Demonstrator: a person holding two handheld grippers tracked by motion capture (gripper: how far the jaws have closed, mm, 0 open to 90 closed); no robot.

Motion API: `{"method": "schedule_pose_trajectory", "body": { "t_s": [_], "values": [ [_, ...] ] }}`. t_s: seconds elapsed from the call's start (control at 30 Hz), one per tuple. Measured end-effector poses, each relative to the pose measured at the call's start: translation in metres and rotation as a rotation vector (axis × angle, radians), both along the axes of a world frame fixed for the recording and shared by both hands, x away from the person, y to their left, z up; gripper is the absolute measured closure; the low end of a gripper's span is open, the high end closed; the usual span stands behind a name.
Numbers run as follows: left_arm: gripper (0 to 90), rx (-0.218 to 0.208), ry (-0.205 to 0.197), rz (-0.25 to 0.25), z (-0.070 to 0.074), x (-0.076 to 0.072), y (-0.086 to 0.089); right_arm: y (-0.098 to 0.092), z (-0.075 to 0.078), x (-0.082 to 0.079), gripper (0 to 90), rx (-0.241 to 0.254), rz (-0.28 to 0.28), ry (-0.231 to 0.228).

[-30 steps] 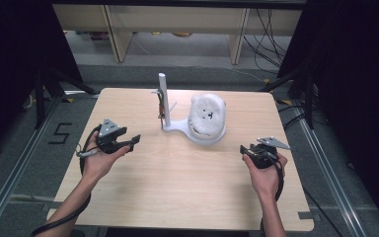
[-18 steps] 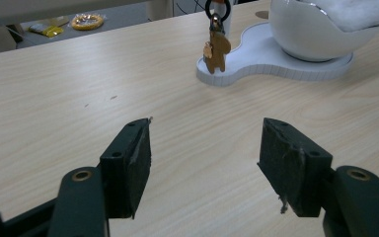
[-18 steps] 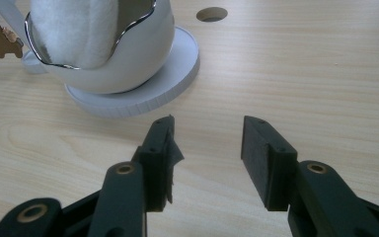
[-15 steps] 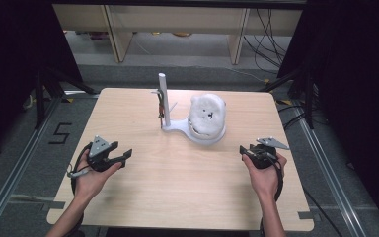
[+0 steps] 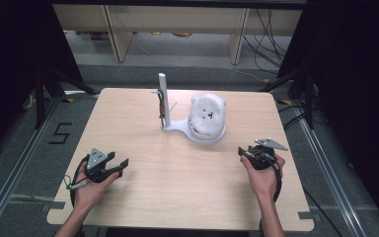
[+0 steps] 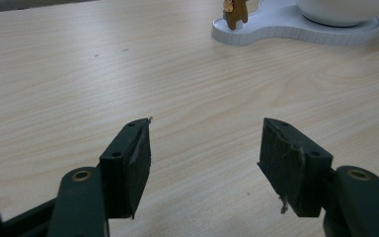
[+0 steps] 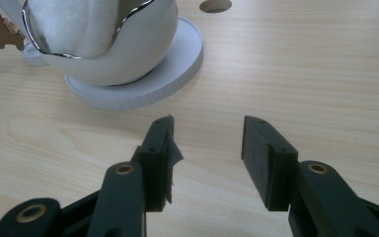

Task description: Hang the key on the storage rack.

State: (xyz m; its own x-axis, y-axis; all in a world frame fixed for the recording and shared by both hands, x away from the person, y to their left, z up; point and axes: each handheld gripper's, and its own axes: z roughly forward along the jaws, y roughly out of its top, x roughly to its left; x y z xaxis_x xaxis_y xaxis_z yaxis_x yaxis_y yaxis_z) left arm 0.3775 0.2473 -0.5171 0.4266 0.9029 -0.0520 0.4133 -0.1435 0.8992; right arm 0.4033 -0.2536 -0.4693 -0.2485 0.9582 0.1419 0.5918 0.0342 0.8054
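Standing upright, white post point(image 5: 162, 96) tops stand; both grippers point(image 5: 120, 167) point(image 5: 242, 152) gape empty.

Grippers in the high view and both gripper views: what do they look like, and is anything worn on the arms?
Both the left gripper and right gripper are black, each topped by a grey three-cornered plate, with a dark cable looping off. Up close the jaws carry flat black pads with frayed edges. The forearms are bare, no sleeves visible.
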Motion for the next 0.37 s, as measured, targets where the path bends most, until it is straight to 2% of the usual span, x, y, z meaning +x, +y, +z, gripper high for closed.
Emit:
{"method": "schedule_pose_trajectory", "body": {
  "t_s": [0.13,0.27,0.3,0.37],
  "values": [
    [35.8,-0.016,-0.011,-0.008,-0.0059,0.0000,-0.0008,0.0013,-0.0020,0.0005,56.8,-0.002,0.000,0.002],
    [35.2,-0.021,-0.015,-0.008,-0.0059,-0.0003,-0.0014,0.0029,-0.0036,0.0014,56.7,-0.011,-0.009,-0.005],
    [35.0,-0.018,-0.013,-0.006,-0.0057,-0.0004,-0.0015,0.0027,-0.0026,0.0005,56.7,-0.014,-0.007,0.006],
    [34.9,-0.024,-0.011,-0.006,-0.0059,0.0000,-0.0014,0.0031,-0.0029,0.0009,56.5,0.002,0.000,-0.001]
  ]
}}
